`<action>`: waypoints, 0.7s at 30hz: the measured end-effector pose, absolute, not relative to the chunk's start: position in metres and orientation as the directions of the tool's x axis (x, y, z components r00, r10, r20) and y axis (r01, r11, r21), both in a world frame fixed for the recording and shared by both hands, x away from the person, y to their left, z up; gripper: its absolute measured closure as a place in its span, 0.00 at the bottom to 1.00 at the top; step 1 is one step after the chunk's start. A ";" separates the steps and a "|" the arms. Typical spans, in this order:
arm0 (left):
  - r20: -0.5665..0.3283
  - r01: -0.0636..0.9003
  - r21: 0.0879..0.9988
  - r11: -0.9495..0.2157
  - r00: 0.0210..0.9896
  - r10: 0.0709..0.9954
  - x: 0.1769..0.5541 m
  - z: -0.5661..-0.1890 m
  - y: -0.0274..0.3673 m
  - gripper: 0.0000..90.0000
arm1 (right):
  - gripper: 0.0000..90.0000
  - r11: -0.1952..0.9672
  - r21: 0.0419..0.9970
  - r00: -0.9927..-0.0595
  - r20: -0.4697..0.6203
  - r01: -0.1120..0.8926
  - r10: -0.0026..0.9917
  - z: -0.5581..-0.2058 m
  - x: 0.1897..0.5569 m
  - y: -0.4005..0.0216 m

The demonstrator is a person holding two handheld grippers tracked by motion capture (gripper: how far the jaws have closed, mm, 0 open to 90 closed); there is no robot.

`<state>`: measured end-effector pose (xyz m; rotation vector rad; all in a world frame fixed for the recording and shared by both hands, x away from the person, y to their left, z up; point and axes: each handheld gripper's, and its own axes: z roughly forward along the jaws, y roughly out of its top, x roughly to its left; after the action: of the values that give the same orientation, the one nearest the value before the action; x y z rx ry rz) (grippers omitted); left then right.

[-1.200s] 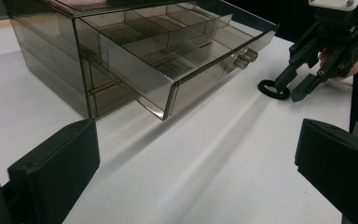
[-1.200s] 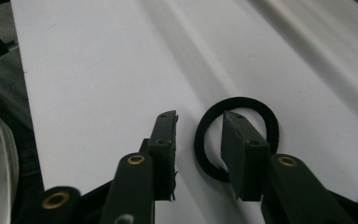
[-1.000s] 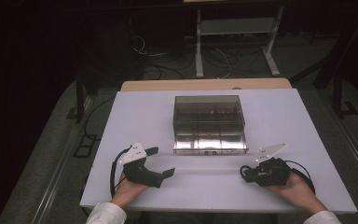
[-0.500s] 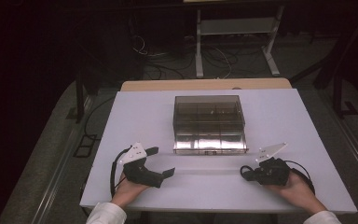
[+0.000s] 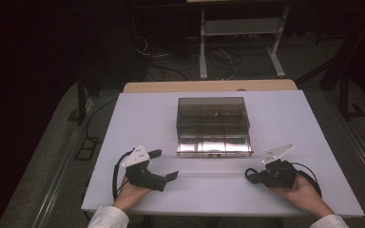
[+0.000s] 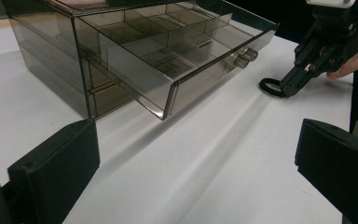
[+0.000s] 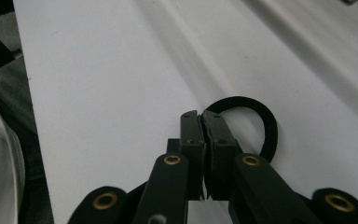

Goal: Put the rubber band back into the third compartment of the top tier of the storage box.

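The left gripper (image 5: pixel 164 164) is held at the 7 o'clock corner of the white table (image 5: pixel 138 114) in the high view, resting low over the surface in the person's left hand (image 5: pixel 129 195). Its jaws are spread wide, and nothing is seen between them (bare table surface is visible in the gap in the left gripper view).

At the centre of the table, toward 12 o'clock from both grippers, a smoked transparent drawer box (image 5: pixel 212 115) is placed. Its top drawer (image 6: pixel 177 56) is seen pulled partly out in the left gripper view, with empty-looking divided compartments and two small knobs (image 6: pixel 242 58) on its front.

The right gripper (image 5: pixel 253 176) is held at the 5 o'clock corner of the table in the person's right hand (image 5: pixel 302 192). Its jaws are pressed together, having just been closing, and they are pinched on the near edge of a black hair-tie ring (image 7: pixel 256 123). The ring is lying flat on the table, extending from the jaw tips toward 1 o'clock in the right gripper view; most of its loop is left exposed beyond the tips. In the left gripper view the same ring (image 6: pixel 271 87) is seen at 2 o'clock, well apart from the drawer box.
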<state>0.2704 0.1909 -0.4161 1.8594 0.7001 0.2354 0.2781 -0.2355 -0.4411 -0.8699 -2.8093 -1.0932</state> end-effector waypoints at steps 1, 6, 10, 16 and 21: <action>-0.163 0.354 0.903 -0.243 0.807 0.568 0.270 -0.416 0.191 0.00 | 0.96 0.601 0.627 -0.847 0.194 0.495 0.495 -0.439 0.278 -0.236; -0.162 0.353 0.903 -0.245 0.807 0.567 0.270 -0.416 0.191 0.00 | 0.96 0.594 0.637 -0.847 0.191 0.491 0.496 -0.434 0.277 -0.238; -0.164 0.355 0.903 -0.243 0.807 0.568 0.271 -0.416 0.191 0.00 | 0.96 0.595 0.643 -0.851 0.183 0.482 0.492 -0.427 0.277 -0.238; -0.162 0.353 0.903 -0.245 0.807 0.567 0.271 -0.416 0.191 0.00 | 0.96 0.597 0.652 -0.856 0.165 0.467 0.490 -0.417 0.277 -0.240; -0.162 0.353 0.903 -0.244 0.807 0.568 0.271 -0.416 0.191 0.00 | 0.96 0.597 0.660 -0.859 0.153 0.457 0.488 -0.410 0.276 -0.243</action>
<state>0.2705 0.1906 -0.4161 1.8602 0.6995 0.2357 0.2757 -0.2431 -0.4097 -0.8419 -2.8454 -1.1562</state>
